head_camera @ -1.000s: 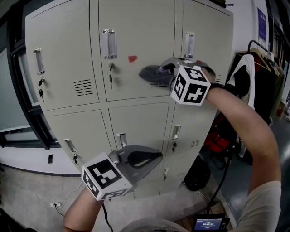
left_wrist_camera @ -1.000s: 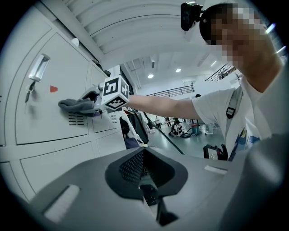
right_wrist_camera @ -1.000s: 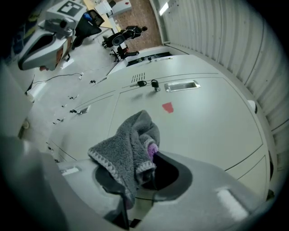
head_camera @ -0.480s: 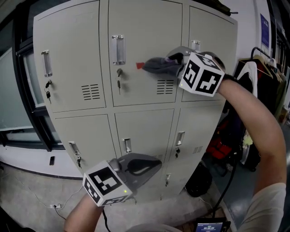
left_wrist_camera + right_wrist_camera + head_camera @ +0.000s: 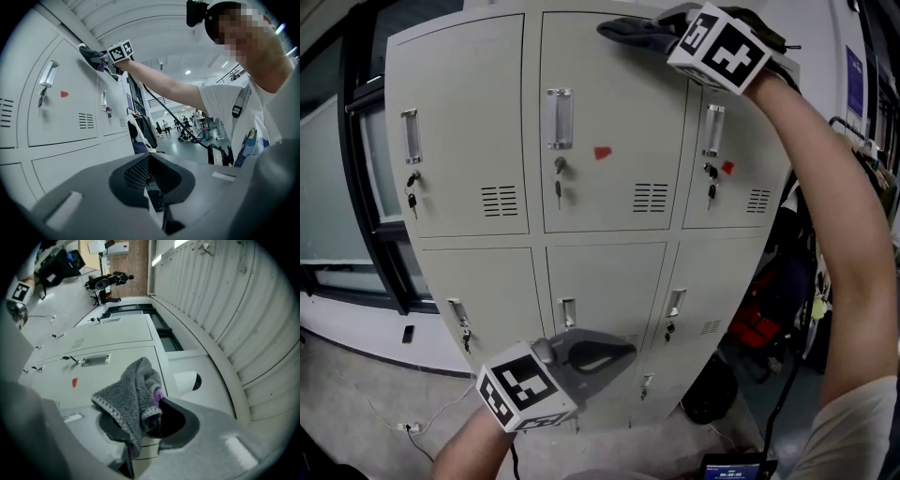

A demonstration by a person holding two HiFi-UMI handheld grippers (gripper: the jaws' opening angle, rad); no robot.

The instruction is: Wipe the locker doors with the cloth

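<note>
- head view: where's the cloth [image 5: 626, 34]?
- high up, grey, bunched against the top edge of the upper middle locker door [image 5: 600, 103], clamped in the right gripper's [image 5: 656, 30] jaws.
- and the left gripper [image 5: 614, 345]?
- low, in front of the bottom doors [image 5: 605, 281], jaws together with nothing between them, well apart from the cloth.

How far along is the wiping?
Done: nothing shows as wiped; a red mark on the middle upper door, another on the right door. In hand: right gripper clamps the cloth at the middle door's top; left gripper shut, empty. Left: probably both marks and the lower doors.
</note>
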